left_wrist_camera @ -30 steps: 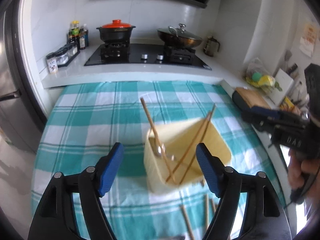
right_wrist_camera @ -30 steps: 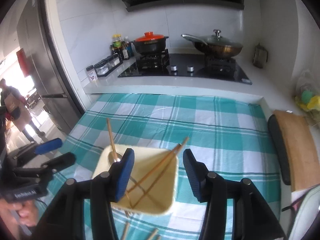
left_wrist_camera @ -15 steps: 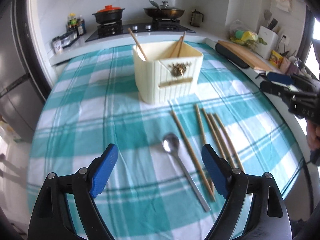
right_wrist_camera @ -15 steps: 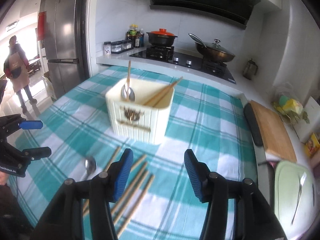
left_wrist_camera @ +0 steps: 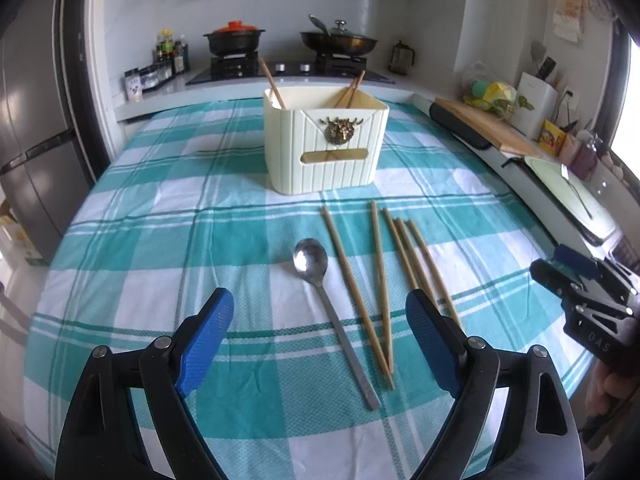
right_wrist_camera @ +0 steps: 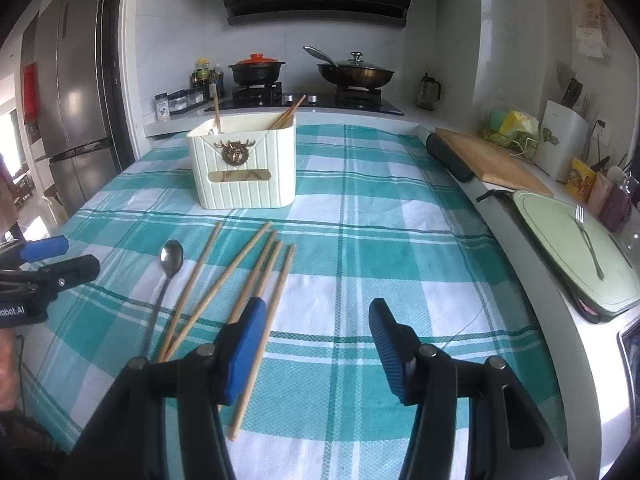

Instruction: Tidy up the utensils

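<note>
A cream utensil holder (left_wrist_camera: pixel 326 152) stands upright on the teal checked cloth, with chopsticks (left_wrist_camera: pixel 272 82) sticking out of it. In front of it lie a metal spoon (left_wrist_camera: pixel 312 264) and several loose wooden chopsticks (left_wrist_camera: pixel 378 264). My left gripper (left_wrist_camera: pixel 318 308) hovers over the spoon's handle, its jaws opening, with nothing gripped. The right wrist view shows the holder (right_wrist_camera: pixel 244 168), the spoon (right_wrist_camera: pixel 171 256) and the chopsticks (right_wrist_camera: pixel 240 268) to the left. My right gripper (right_wrist_camera: pixel 317 312) is open and empty above the cloth, just right of the rightmost chopstick.
A wooden cutting board (right_wrist_camera: pixel 488 160) and a pale green tray (right_wrist_camera: pixel 616 292) with a fork on it line the counter to the right. Pots stand on the stove (right_wrist_camera: pixel 304 100) behind the table. A fridge (right_wrist_camera: pixel 76 120) stands at the left.
Both grippers have drawn back from over the holder and sunk toward the near side of the table. The spoon and loose chopsticks have come into view. The left jaws have widened.
</note>
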A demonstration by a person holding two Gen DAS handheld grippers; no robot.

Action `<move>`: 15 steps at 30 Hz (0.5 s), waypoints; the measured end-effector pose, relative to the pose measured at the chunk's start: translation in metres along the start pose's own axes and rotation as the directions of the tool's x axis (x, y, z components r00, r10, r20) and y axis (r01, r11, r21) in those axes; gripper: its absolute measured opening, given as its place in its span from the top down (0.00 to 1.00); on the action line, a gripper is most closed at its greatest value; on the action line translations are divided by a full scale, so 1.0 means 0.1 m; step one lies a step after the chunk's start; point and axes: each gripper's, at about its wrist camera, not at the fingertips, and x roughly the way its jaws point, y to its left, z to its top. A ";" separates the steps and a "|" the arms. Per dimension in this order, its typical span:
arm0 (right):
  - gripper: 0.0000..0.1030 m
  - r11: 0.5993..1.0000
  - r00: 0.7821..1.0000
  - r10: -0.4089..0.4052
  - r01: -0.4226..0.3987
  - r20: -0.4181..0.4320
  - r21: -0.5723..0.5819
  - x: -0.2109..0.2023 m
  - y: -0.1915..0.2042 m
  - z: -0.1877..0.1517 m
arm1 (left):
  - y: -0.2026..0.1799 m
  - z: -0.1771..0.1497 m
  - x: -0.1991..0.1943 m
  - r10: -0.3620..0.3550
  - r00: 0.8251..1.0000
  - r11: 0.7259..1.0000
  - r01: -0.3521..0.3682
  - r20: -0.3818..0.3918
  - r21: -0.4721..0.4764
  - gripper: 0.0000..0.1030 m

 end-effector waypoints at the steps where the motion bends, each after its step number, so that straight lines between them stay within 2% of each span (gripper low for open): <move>1: 0.47 1.000 1.000 -0.003 0.003 0.005 0.005 -0.01 -0.01 0.00 | 0.00 -0.02 0.00 0.003 1.000 1.000 -0.003 0.001 -0.005 0.12; 6: 0.47 0.999 1.000 0.006 -0.007 0.030 0.046 -0.05 -0.03 0.01 | -0.01 -0.11 0.00 0.026 1.000 1.000 -0.026 -0.005 -0.002 0.12; 15: 0.47 0.999 1.000 0.019 -0.020 0.025 0.033 -0.05 0.06 -0.07 | -0.09 -0.19 0.02 0.020 1.000 1.000 -0.020 -0.012 0.003 0.12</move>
